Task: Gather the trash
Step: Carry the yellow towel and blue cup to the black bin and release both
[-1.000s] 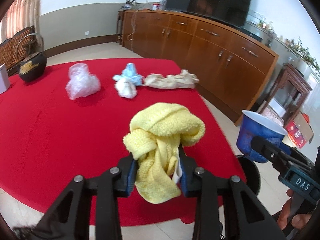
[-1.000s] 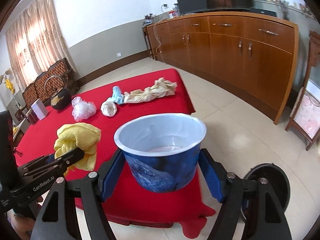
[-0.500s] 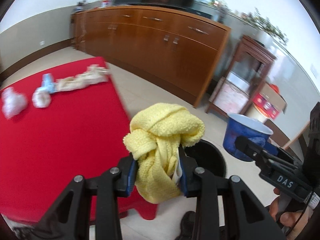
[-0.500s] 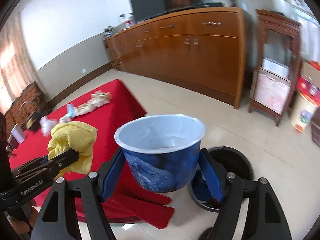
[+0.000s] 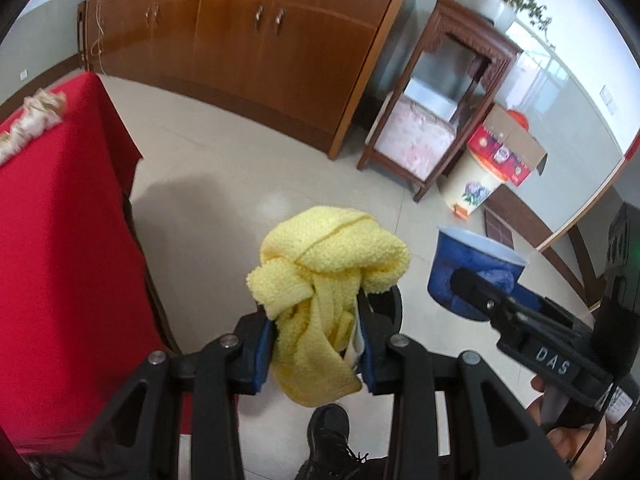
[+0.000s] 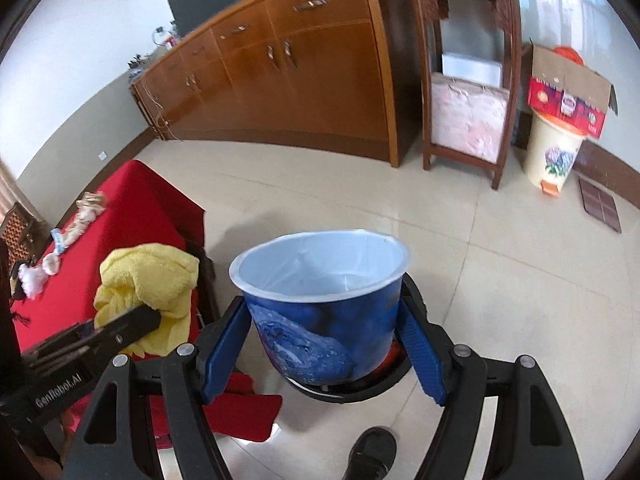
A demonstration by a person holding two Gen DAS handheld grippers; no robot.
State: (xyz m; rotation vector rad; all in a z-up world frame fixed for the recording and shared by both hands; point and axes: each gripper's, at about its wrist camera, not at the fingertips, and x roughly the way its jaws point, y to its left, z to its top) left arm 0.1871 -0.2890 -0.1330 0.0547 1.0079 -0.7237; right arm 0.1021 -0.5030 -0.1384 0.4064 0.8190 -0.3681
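Note:
My left gripper (image 5: 314, 354) is shut on a crumpled yellow cloth (image 5: 328, 264), held in the air beside the red table (image 5: 60, 240). In the right wrist view the same cloth (image 6: 148, 276) hangs to the left. My right gripper (image 6: 322, 350) is shut on a blue paper cup (image 6: 324, 320) with a white inside, its mouth up. The cup (image 5: 468, 264) is at the right in the left wrist view. Both grippers point down over a round black bin (image 6: 348, 394) on the floor, mostly hidden under the cup. More crumpled trash (image 6: 86, 212) lies on the table.
A long wooden sideboard (image 6: 300, 80) runs along the far wall, with a carved wooden stand (image 6: 468, 112) next to it. A cream pedal bin (image 6: 554, 156) carries a cardboard box. A person's black shoe (image 5: 328, 432) stands on the tiled floor below the grippers.
Both grippers swung right, off the red table and down toward the floor, carrying the cloth and the cup. The black bin now lies right beneath them.

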